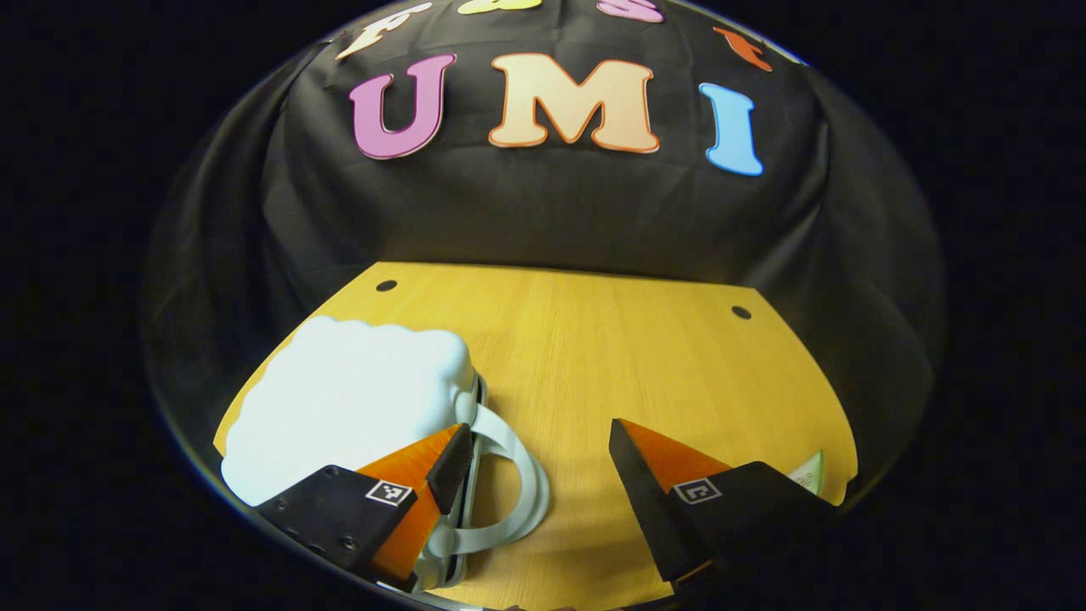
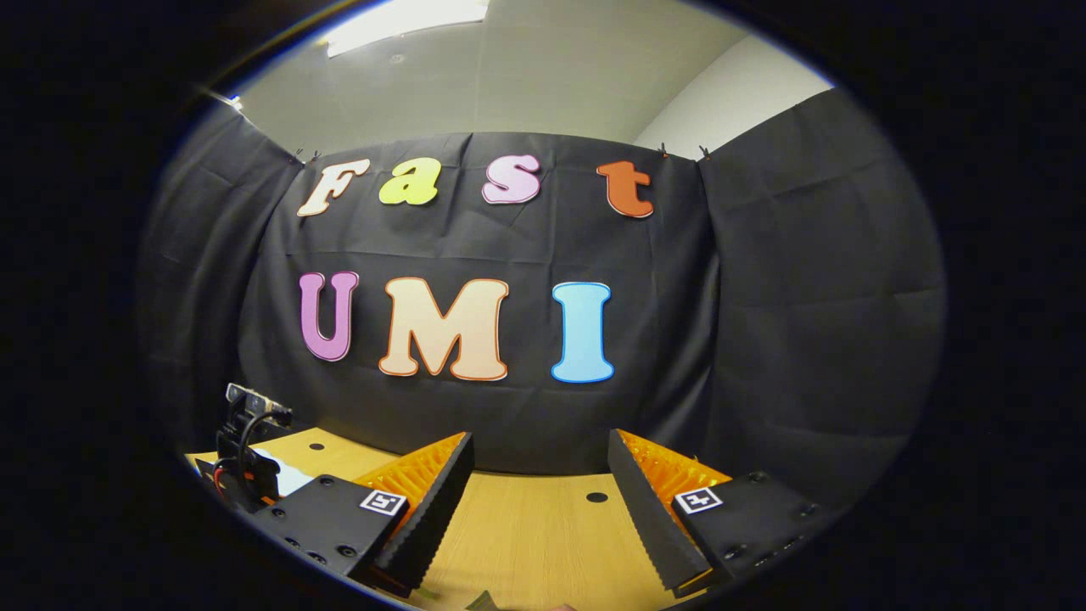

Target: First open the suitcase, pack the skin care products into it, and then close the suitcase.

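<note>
Left gripper view is showing my spread left tongs nearing the closed suitcase, seemingly rigid, light, best gripped by its handle.

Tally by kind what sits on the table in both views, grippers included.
White suitcase, closed: 1
Grippers: 2, the left gripper and the right gripper, both open
Wooden table: 1
Total: 4

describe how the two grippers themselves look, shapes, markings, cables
Left gripper: two wedge-shaped fingers on black blocks with screw heads, each block bearing a small square black-and-white tag. Right gripper: same build, with ribbed fingers. In the right gripper view, the left gripper's body carries black and red cables.
</note>
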Available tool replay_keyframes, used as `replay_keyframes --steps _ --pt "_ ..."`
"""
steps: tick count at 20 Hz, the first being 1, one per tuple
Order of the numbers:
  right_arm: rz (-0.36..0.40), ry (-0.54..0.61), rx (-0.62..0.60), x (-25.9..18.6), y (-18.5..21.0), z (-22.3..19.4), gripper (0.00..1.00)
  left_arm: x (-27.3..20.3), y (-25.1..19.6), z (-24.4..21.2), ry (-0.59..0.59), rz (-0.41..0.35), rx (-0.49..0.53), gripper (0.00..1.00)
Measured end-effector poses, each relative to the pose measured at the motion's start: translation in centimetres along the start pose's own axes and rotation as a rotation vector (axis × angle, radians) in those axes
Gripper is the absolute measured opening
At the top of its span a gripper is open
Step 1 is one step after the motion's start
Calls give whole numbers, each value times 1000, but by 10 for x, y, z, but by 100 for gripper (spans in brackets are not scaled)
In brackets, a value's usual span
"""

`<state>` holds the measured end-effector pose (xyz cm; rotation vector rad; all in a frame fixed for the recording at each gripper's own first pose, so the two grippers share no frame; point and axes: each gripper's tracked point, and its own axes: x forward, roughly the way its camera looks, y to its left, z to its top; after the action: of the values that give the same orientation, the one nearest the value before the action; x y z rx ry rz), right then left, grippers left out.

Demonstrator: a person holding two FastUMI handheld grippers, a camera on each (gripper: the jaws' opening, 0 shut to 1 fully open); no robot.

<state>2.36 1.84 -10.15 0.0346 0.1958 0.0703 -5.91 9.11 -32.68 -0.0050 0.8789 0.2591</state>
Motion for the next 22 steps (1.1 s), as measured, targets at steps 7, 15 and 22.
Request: replay_keyframes --steps 7,15,22 --pt "26 22 -25 -3 8 -6 99 26 -13 -42 190 -58 -68 94" --pt "14 26 -23 -5 -4 -11 99 47 3 -66 295 -43 -79 39" --pt "61 43 -5 -7 7 -21 99 41 1 -61 353 -100 -64 1"
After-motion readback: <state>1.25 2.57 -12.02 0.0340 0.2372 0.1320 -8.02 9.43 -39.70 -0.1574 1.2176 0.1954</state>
